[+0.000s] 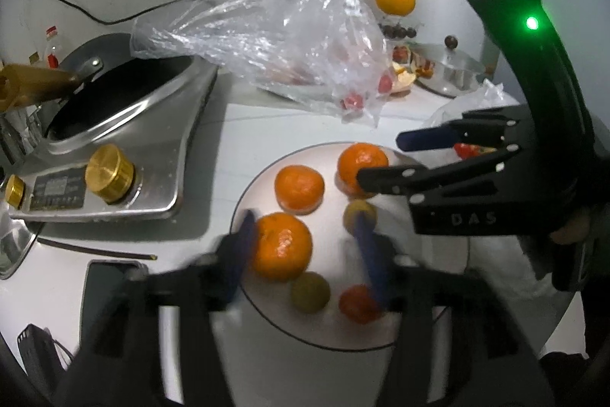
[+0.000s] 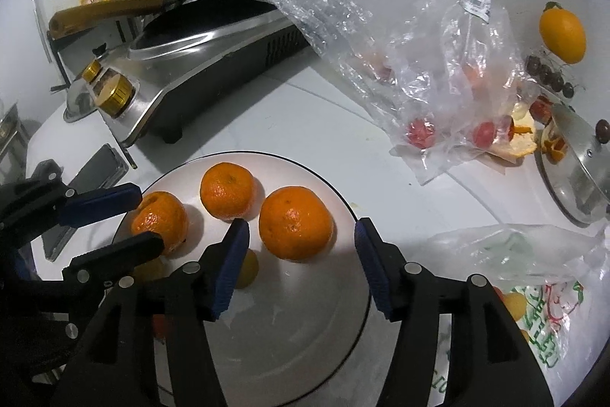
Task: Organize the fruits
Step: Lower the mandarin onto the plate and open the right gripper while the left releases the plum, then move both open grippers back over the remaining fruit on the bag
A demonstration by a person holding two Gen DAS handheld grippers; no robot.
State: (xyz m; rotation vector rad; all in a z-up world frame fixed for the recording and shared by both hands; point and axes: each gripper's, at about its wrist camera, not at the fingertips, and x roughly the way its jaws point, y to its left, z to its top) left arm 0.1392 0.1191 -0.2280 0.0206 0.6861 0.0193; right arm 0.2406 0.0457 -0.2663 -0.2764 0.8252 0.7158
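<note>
A white plate (image 1: 335,327) (image 2: 297,323) holds three tangerines, two small yellow-green fruits and a small red fruit (image 1: 356,304). My left gripper (image 1: 305,246) is open, its blue fingers on either side of the near tangerine (image 1: 281,246) (image 2: 160,220). My right gripper (image 2: 301,235) (image 1: 377,157) is open just in front of the big tangerine (image 2: 295,229) (image 1: 362,163). The third tangerine (image 1: 299,187) (image 2: 227,190) lies between them. A yellow-green fruit (image 1: 310,291) lies at the plate's near side, and another (image 2: 246,267) shows partly behind my right gripper's left finger.
A clear plastic bag (image 1: 289,41) (image 2: 415,37) with small red fruits lies behind the plate. A stove with a black pan (image 1: 114,109) (image 2: 198,37) stands left. A pot lid (image 2: 575,174), orange peel (image 2: 514,143), an orange (image 2: 562,35), a phone (image 1: 103,296) and a printed bag (image 2: 533,277) surround them.
</note>
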